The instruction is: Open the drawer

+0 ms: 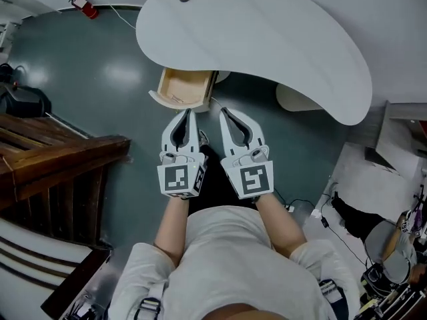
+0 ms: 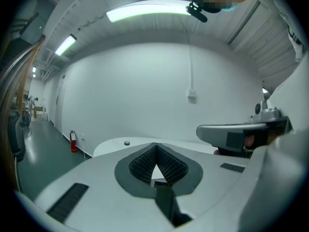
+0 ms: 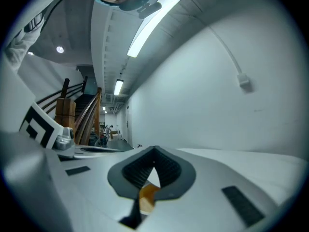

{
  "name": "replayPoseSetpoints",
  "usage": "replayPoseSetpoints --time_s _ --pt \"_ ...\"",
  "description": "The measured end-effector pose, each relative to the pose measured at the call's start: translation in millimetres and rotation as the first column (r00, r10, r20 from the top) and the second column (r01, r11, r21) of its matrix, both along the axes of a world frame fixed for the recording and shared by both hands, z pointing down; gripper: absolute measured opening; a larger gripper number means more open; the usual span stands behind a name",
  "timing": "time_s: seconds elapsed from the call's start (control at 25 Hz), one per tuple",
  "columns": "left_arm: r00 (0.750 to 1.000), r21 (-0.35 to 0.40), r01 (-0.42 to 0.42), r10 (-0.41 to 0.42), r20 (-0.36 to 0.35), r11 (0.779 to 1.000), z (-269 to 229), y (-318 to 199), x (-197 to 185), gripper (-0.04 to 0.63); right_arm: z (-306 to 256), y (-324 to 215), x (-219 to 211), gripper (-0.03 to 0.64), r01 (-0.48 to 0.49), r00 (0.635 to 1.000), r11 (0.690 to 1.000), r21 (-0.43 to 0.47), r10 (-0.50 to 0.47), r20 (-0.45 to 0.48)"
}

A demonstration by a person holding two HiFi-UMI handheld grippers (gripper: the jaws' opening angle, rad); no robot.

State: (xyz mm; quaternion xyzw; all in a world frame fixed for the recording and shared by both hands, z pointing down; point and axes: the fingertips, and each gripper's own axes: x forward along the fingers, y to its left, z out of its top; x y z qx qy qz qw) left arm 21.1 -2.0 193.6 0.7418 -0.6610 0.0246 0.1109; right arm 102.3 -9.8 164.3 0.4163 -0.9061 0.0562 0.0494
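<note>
Under the curved white table top (image 1: pixel 267 39), the drawer (image 1: pixel 183 89) stands pulled out, its pale wooden inside showing and nothing visible in it. I hold both grippers raised side by side, well above the drawer and clear of it. The left gripper (image 1: pixel 185 113) is shut with nothing between its jaws; in the left gripper view its ribbed pads (image 2: pixel 145 164) meet at the tip (image 2: pixel 155 145). The right gripper (image 1: pixel 223 111) is also shut and holds nothing, its pads (image 3: pixel 166 167) closing at the tip (image 3: pixel 154 150). Both point roughly level, over the table towards a white wall.
A dark wooden stair rail (image 1: pixel 60 159) runs along the left. A red fire extinguisher (image 1: pixel 83 5) stands by the far wall. The table's white foot (image 1: pixel 300 99) sits right of the drawer. Boxes and cables (image 1: pixel 373 179) crowd the right side. The floor is grey-green.
</note>
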Motion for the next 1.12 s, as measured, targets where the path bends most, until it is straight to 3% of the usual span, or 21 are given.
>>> replayPoseSetpoints --time_s 0.24,0.36,0.6,1.12 --pt "1.0 0.072 -0.025 0.024 0.013 0.997 -63 0 20 0.006 -42 7 18 0.014 -0.018 1.0 0.997 0.069 0.018 0.009" --pt "0.998 0.084 -0.049 0.045 0.053 0.995 -79 -1 28 0.006 -57 8 23 0.012 -0.029 1.0 0.995 0.098 0.028 0.009" --pt "0.992 0.091 -0.102 0.094 0.086 0.991 -92 -6 50 0.006 -78 4 36 0.014 -0.06 0.998 0.99 0.129 0.056 0.034" --pt "0.985 0.128 -0.162 0.151 0.088 0.979 -113 -10 81 0.005 -93 -2 59 0.012 -0.094 0.996 0.984 0.15 0.093 0.016"
